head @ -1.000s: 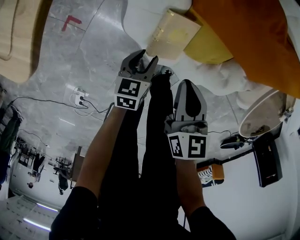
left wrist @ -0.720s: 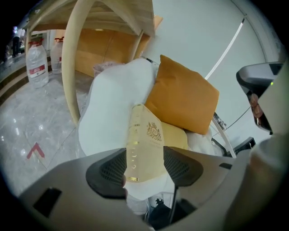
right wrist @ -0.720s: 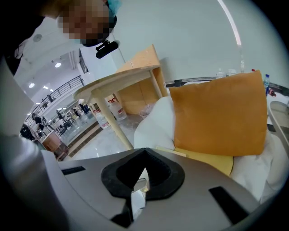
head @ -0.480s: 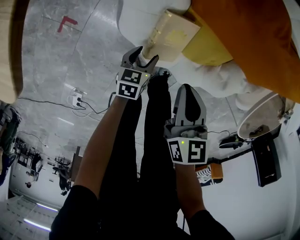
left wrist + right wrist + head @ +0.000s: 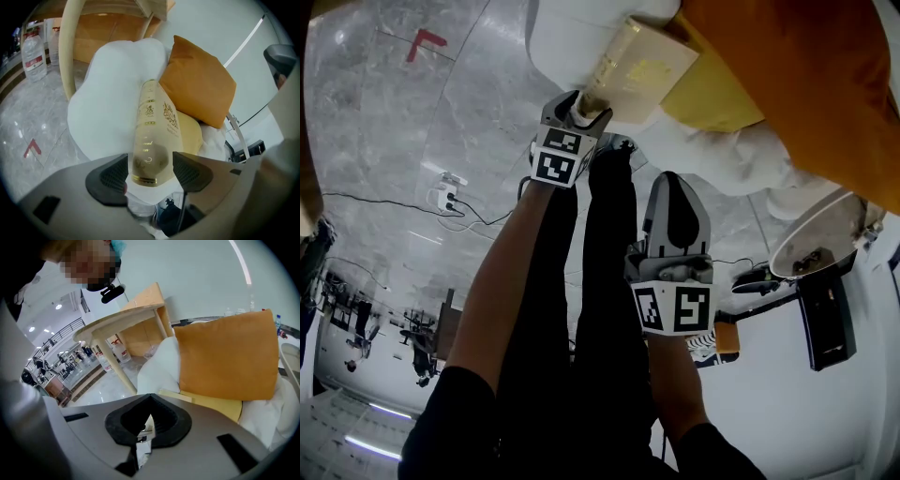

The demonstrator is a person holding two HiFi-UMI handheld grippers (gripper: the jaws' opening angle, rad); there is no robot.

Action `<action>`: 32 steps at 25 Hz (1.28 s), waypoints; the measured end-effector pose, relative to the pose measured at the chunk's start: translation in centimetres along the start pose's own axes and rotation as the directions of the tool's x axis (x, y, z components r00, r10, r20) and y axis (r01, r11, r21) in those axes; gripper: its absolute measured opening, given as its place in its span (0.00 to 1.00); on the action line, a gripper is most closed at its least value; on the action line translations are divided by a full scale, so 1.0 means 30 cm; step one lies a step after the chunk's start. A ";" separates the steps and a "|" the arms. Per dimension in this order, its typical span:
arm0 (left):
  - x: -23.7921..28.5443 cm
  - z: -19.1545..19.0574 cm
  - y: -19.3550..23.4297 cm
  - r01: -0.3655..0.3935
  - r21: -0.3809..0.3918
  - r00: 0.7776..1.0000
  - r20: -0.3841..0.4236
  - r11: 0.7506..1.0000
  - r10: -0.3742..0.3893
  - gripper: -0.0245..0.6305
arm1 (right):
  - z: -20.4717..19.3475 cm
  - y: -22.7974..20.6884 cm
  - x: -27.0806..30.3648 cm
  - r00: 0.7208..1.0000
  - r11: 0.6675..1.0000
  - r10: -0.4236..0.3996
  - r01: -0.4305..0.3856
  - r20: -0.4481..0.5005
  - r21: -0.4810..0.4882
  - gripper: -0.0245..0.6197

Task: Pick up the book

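Book (image 5: 154, 126), propped on a cushion (image 5: 112, 93), is straddled by the left claw (image 5: 151, 171), just opened wide to take it; right claw (image 5: 150, 399) is shut, empty.

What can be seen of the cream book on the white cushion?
The book is cream and glossy, with gold lettering and a crest on spine and front. Closed, it lies tilted on a white cushion, beside an orange pillow. Its near end stands between the open jaws of the left gripper, which have just been opening; the pads do not seem to press it.
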State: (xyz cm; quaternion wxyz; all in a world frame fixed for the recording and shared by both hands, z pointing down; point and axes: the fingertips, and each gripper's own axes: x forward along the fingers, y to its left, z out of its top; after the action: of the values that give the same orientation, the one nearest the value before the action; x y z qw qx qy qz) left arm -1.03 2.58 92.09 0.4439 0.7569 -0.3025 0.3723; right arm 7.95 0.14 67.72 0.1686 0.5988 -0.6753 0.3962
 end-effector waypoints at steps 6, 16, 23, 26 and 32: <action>0.047 -0.019 0.004 0.053 -0.006 0.997 -0.048 0.999 -0.053 0.51 | 0.000 -0.002 -0.005 1.000 1.000 0.006 -0.006 -0.013 -0.003 0.04; 0.078 -0.018 -0.005 0.064 0.013 0.995 -0.083 0.998 -0.063 0.52 | -0.003 -0.020 0.000 1.000 1.000 -0.006 0.006 -0.016 0.008 0.04; 0.047 -0.010 -0.018 0.089 0.027 0.993 -0.081 0.996 -0.087 0.46 | 0.014 0.004 -0.001 1.000 1.000 -0.007 0.007 -0.005 0.005 0.04; 0.023 -0.001 -0.039 0.086 0.041 0.994 -0.070 0.995 -0.083 0.44 | 0.031 0.012 -0.013 1.000 1.000 -0.008 0.008 0.000 0.001 0.04; -0.027 0.048 -0.070 0.068 0.063 0.998 -0.016 0.996 -0.067 0.41 | 0.061 0.016 -0.027 1.000 1.000 -0.015 0.015 0.020 -0.002 0.04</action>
State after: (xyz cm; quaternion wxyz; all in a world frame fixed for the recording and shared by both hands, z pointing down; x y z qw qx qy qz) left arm 0.62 2.28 90.00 0.4342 0.7776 -0.2616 0.3719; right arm 8.14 -0.67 65.84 0.1656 0.6074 -0.6730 0.3882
